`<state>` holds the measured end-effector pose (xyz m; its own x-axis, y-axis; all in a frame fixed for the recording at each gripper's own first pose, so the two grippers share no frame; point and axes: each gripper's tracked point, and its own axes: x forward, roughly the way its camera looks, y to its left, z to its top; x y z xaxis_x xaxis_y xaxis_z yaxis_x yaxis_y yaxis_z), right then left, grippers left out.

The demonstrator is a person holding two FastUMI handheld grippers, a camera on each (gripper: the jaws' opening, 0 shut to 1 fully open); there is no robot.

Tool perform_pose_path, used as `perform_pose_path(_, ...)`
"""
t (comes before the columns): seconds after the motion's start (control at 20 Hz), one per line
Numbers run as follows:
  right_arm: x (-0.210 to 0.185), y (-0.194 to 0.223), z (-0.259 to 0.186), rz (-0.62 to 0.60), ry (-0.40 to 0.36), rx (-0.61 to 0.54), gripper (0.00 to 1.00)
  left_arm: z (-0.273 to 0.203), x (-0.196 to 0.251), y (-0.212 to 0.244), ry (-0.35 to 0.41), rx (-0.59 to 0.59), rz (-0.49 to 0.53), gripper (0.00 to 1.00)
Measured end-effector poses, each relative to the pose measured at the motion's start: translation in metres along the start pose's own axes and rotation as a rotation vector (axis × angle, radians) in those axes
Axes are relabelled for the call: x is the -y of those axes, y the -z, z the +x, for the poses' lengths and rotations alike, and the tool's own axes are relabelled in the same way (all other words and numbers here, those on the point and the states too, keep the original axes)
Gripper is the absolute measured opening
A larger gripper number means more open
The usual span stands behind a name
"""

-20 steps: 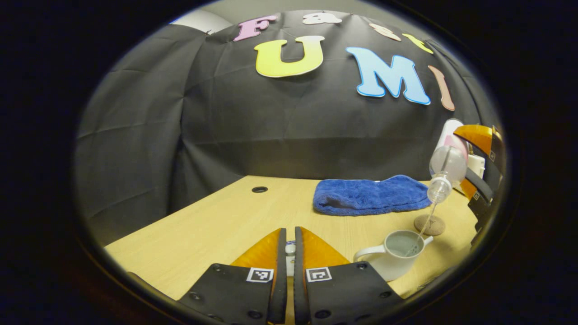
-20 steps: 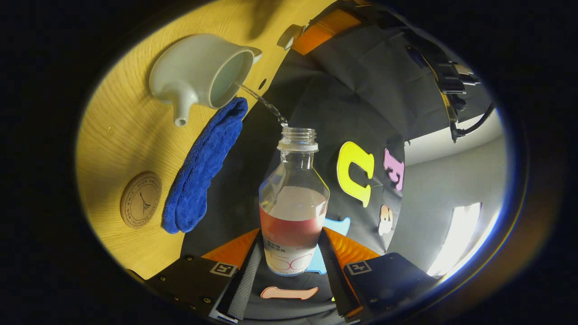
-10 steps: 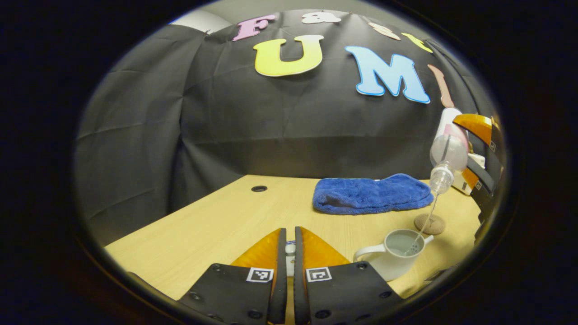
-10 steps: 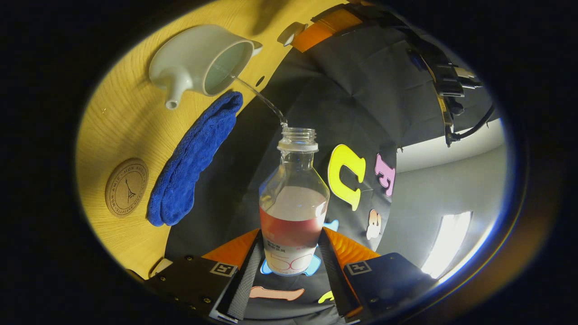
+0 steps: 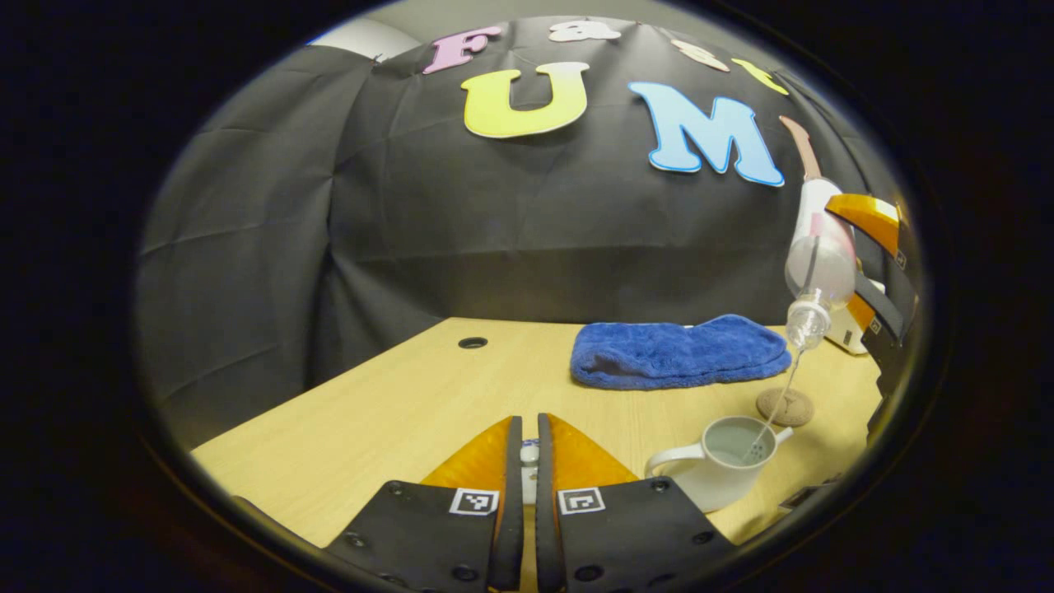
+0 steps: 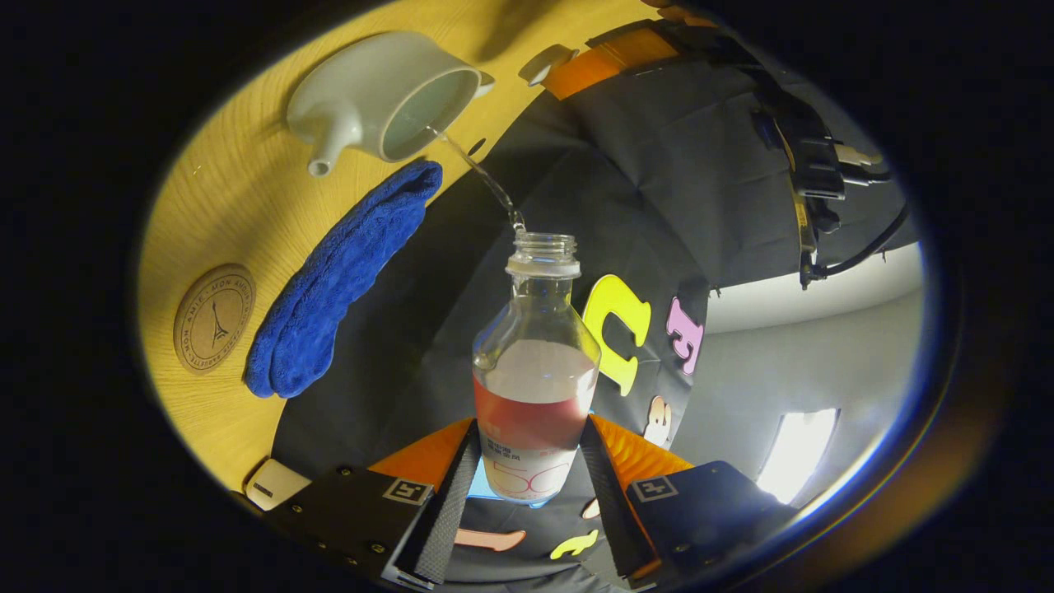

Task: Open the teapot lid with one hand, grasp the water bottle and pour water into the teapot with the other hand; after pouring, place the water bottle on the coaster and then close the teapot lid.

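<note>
In the right gripper view the right gripper [image 6: 531, 461] is clamped on the water bottle [image 6: 535, 387]: one finger presses each side of the labelled lower body at the bottom centre of the frame. The bottle runs straight up the picture from the jaws, its open neck at mid-frame, and a thin stream of water [image 6: 482, 177] arcs from that mouth up and left into the open teapot [image 6: 383, 91] at the upper left. The teapot sits on the wooden table [image 6: 214, 214] with its spout towards the left edge. Below it, along the table's edge, lies the blue cloth [image 6: 338, 280], and lower left of that the round coaster [image 6: 214, 317] — bare, well apart from the bottle.

In the left gripper view the left gripper [image 5: 529, 449] shows at the bottom centre, its fingers nearly together with only a narrow slit between them. A small white piece, the teapot lid [image 5: 529, 473], sits pinched in that slit; little of it can be seen. The teapot [image 5: 720, 461] stands on the table [image 5: 395, 412] just right of these jaws, lidless. Above it at the right edge the bottle [image 5: 819, 263] hangs tilted mouth-down in the other gripper, the stream [image 5: 778, 403] falling into the pot. The coaster [image 5: 785, 406] lies just behind the teapot, and the cloth [image 5: 675, 354] farther back.
</note>
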<state>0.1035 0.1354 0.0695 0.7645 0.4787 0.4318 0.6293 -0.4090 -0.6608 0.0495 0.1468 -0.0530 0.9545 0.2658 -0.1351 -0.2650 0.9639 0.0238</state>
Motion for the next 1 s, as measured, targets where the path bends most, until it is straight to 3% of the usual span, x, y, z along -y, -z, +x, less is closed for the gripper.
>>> perform_pose_path(0.55,0.014,-0.011,-0.002,-0.088,0.091,0.048,0.72,0.001,0.001,0.003,0.0,-0.012,0.004,0.12)
perform_pose_path(1.0,0.01,-0.02,-0.002,-0.092,0.075,0.079,0.73,0.0,0.001,0.002,0.001,-0.01,0.003,0.13)
